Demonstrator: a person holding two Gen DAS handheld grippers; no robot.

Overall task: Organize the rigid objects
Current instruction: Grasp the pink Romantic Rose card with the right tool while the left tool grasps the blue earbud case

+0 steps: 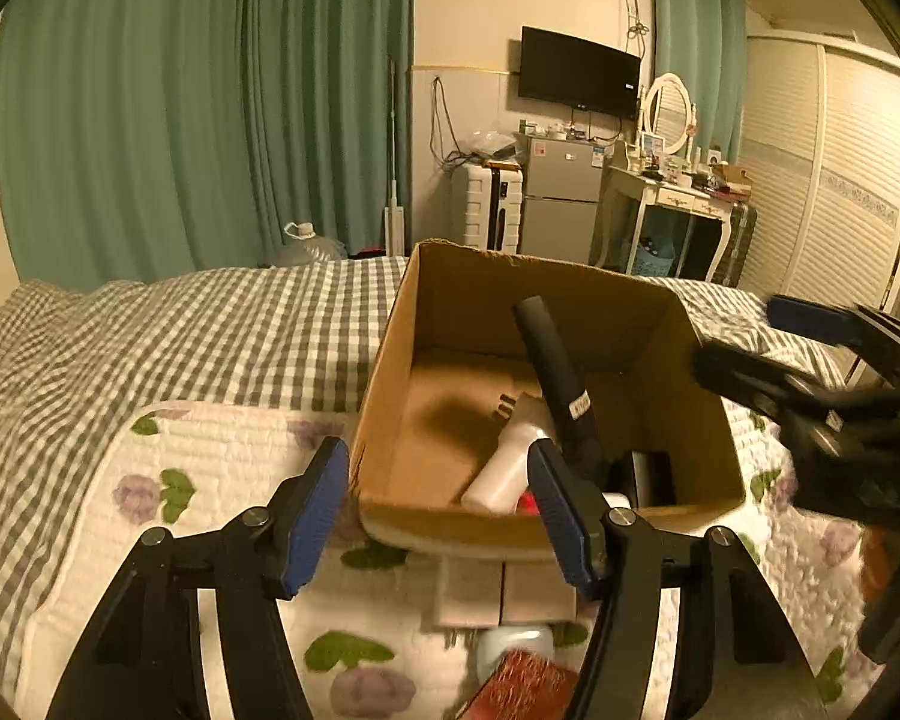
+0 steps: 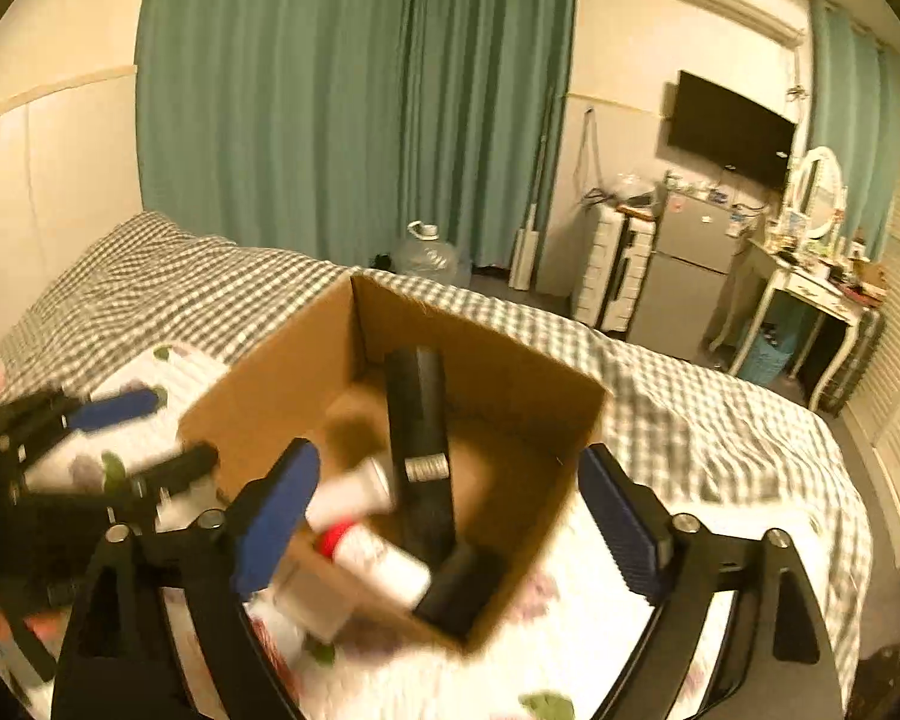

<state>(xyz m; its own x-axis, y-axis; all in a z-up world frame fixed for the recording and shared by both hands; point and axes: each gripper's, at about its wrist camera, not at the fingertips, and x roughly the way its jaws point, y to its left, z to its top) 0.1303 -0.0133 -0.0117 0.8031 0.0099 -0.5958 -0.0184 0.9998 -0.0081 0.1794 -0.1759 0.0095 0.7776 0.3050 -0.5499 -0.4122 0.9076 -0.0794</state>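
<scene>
Brown cardboard box (image 1: 390, 360) on quilted floral bedspread (image 1: 222, 450), part filled; left tongs (image 1: 444, 513) and right tongs (image 2: 450, 516) apart, empty. Next, probably: fetching red-brown item (image 1: 528, 684) below.

- The left wrist view looks forward along the left gripper (image 1: 444, 510), low over the floral quilt (image 1: 210, 468), close to the cardboard box (image 1: 450, 531) from its near side.
- The right wrist view looks along the right gripper (image 2: 450, 534), from higher up, down into that box (image 2: 534, 516) over a corner.
- Both share the box, the checked bed (image 1: 168, 336), the green curtains (image 2: 354, 96) and the wall television (image 2: 732, 129); each catches the other gripper at its edge.
</scene>
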